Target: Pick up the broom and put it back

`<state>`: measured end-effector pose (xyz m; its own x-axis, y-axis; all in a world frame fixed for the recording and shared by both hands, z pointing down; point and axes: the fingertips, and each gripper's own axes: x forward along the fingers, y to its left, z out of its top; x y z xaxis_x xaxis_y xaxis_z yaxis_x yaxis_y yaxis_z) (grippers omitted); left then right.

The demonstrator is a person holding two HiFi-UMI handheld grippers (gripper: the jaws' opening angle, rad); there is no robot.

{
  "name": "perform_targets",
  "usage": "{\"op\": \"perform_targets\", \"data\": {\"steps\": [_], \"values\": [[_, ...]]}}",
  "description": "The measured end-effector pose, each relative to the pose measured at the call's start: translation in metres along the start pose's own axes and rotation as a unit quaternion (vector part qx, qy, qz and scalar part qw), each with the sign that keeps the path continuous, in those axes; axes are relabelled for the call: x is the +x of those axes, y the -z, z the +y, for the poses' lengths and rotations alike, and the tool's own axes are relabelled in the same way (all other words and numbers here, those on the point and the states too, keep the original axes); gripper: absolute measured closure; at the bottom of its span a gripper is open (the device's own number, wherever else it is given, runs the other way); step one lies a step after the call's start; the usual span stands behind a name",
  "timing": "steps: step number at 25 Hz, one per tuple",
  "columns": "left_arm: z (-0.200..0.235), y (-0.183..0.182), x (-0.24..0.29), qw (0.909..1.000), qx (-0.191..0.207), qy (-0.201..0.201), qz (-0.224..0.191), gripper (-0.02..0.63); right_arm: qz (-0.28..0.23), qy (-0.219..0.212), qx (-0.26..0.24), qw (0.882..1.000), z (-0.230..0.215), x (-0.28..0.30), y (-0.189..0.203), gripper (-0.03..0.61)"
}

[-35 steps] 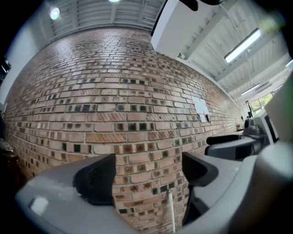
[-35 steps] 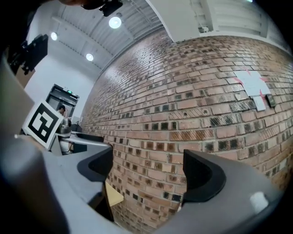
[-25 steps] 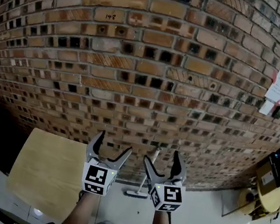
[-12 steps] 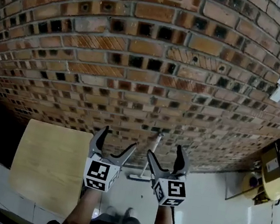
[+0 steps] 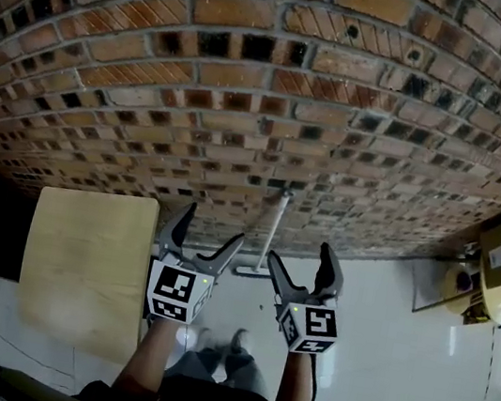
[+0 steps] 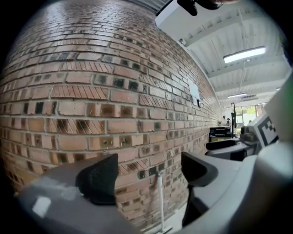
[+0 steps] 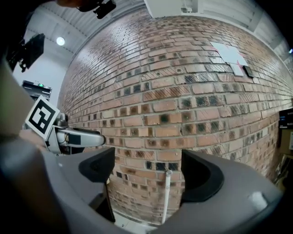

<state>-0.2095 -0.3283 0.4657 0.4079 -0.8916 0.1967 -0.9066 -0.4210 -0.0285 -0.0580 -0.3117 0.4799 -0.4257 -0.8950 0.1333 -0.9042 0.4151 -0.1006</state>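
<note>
A person faces a brick wall (image 5: 248, 99) with a two-jaw tool in each hand. The left gripper (image 5: 211, 226) and the right gripper (image 5: 299, 258) are held side by side, jaws released and spread wide with nothing between the pads. The broom (image 5: 271, 232) leans upright against the wall, ahead of both sets of jaws and well beyond them. Its pale handle lines up with the space between the two grippers, and its head rests on the floor (image 5: 376, 359). A wooden bench (image 5: 88, 263) sits to the left of the left jaws.
</note>
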Motion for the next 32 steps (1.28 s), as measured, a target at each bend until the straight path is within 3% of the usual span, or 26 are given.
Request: {"op": "perform_targets", "data": {"steps": [13, 25, 32], "values": [[-0.018, 0.076, 0.029, 0.9976, -0.024, 0.026, 0.06, 0.165, 0.043, 0.009, 0.005, 0.999, -0.023, -0.004, 0.069, 0.13], [-0.035, 0.112, 0.096, 0.9956, -0.006, 0.068, 0.065, 0.164, 0.109, 0.085, -0.013, 0.99, -0.086, -0.075, 0.175, 0.149], [-0.025, 0.122, 0.114, 0.9955, -0.006, 0.066, 0.067, 0.164, 0.093, 0.088, 0.008, 0.992, -0.085, -0.034, 0.213, 0.161]]}}
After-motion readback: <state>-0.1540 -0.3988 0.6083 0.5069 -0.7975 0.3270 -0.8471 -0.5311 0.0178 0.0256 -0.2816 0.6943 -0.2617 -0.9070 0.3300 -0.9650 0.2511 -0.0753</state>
